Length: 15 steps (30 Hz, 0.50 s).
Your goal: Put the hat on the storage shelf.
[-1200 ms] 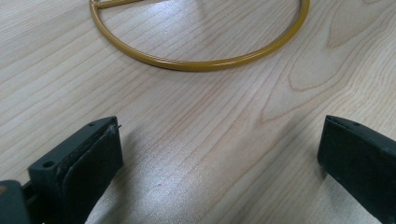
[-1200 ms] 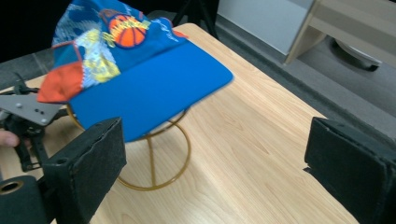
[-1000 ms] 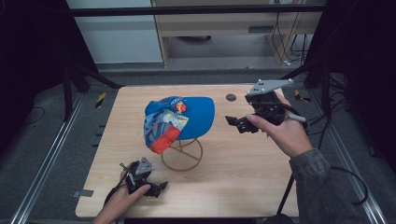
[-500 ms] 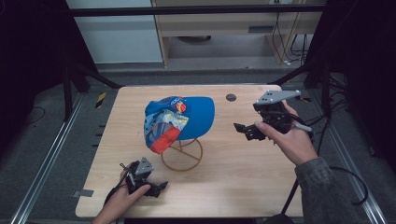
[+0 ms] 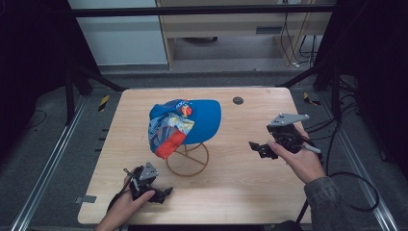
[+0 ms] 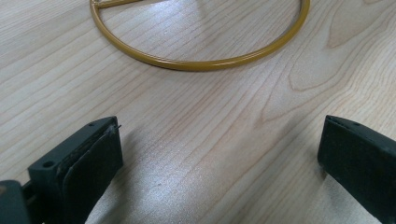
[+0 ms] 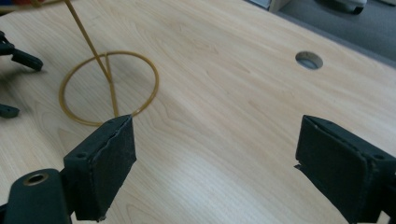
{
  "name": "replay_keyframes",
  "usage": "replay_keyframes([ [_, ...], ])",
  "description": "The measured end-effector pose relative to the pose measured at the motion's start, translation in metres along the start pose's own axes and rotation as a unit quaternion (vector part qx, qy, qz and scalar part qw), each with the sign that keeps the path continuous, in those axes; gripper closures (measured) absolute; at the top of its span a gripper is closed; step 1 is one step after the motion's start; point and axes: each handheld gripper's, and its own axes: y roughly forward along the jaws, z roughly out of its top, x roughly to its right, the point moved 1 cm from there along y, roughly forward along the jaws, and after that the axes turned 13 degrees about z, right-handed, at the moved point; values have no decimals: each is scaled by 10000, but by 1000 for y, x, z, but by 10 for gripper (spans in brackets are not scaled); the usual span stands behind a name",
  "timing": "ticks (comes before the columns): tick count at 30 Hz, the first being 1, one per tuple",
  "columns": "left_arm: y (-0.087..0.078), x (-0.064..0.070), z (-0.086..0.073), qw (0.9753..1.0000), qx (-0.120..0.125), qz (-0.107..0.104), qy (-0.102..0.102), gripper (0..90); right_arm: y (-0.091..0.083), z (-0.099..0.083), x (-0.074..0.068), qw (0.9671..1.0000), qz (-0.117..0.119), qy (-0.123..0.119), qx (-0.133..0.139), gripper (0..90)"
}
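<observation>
Heads up: that cap [image 5: 185, 124] is sitting on a pretty flimsy wire stand [image 5: 187, 159]

You're holding both grippers with jaws spread wide and nothing in them, the right gripper [image 5: 260, 148] hovering well off to the right of the stand, the left gripper [image 5: 161, 195] resting low just in front of its ring base. The cap is hanging up on top of the stand, brim drooping toward the left side. If you're going in fast or clipping that thin upright, I'd guess the whole stand is tipping or sliding and dumping the cap.
</observation>
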Motion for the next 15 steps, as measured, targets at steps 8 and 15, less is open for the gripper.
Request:
replay_keyframes([
  [8,0,0,0,10000,1,0,-2,0,13,-35,14,9996,-142,237,-39,123],
  [15,0,0,0,10000,-1,0,1,0,25,-59,24,9986,-214,470,-150,133],
])
